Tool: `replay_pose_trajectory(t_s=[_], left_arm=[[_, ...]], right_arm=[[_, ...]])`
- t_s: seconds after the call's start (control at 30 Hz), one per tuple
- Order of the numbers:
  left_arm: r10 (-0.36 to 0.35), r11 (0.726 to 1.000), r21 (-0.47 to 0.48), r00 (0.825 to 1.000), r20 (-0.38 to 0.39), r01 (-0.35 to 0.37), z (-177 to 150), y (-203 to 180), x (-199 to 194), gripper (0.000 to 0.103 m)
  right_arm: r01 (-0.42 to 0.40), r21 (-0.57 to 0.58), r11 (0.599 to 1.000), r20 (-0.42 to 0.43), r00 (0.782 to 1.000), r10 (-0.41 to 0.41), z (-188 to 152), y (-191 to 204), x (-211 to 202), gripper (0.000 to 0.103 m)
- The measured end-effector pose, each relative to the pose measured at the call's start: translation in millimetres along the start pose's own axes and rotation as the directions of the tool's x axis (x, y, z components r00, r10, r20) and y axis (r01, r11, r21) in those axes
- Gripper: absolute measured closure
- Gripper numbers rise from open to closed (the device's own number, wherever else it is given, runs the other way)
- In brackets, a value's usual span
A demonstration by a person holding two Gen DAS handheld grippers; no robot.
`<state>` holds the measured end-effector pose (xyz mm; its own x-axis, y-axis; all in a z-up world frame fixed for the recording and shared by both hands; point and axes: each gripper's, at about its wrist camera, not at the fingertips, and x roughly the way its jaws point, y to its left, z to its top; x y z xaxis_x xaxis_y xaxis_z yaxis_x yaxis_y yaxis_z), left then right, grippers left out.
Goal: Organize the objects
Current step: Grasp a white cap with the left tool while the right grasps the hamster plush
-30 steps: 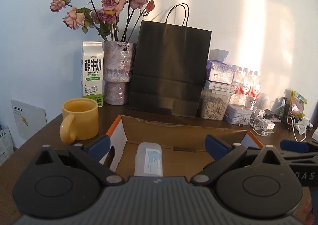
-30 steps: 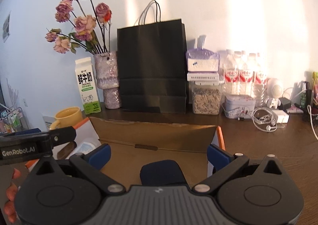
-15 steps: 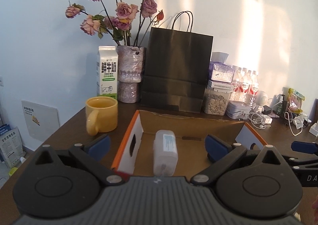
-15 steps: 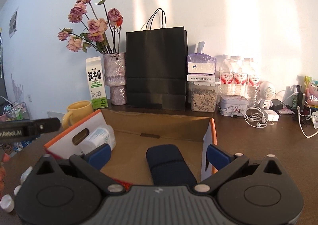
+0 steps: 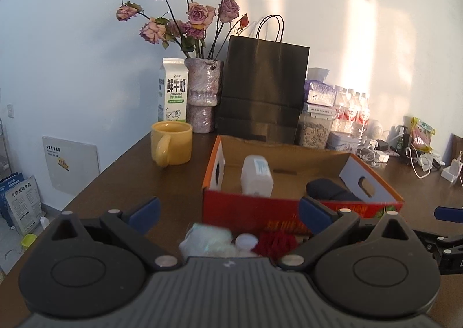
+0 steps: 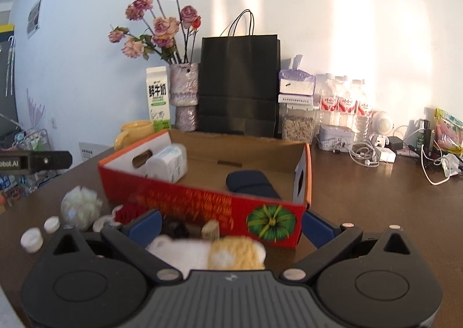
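Right wrist, "GenRobot.AI" hand-held gripper (image 6: 34, 160), milk carton (image 6: 157, 96) "鲜牛奶"

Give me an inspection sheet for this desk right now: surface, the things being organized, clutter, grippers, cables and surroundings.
Surface: brown wooden table, sunlit at the back.
Job's things: open cardboard box holds a white bottle lying down and a dark blue pouch; loose in front are white caps, a white puff, a red tuft, a cork and a white and yellow plush.
Clutter: yellow mug, milk carton, vase of roses, black paper bag, seed jar, water bottles.
Grippers: left gripper open, empty; right gripper open, empty.
Cables: white tangle at the right rear.
Surroundings: pale wall.
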<state>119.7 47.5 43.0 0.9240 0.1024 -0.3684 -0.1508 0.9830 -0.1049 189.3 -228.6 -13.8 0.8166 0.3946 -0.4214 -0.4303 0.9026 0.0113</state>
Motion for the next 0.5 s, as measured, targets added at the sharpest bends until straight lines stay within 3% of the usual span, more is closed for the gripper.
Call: replay_pose_trajectory(t_s=[0.5], left_arm=[[0.069,0.997,0.037,0.991,-0.112,-0.065,-55,36,-34,0.000]], right_arm=[[0.000,-0.021,1.000,-0.075,0.997,-0.002,-48,2,-38,0.000]])
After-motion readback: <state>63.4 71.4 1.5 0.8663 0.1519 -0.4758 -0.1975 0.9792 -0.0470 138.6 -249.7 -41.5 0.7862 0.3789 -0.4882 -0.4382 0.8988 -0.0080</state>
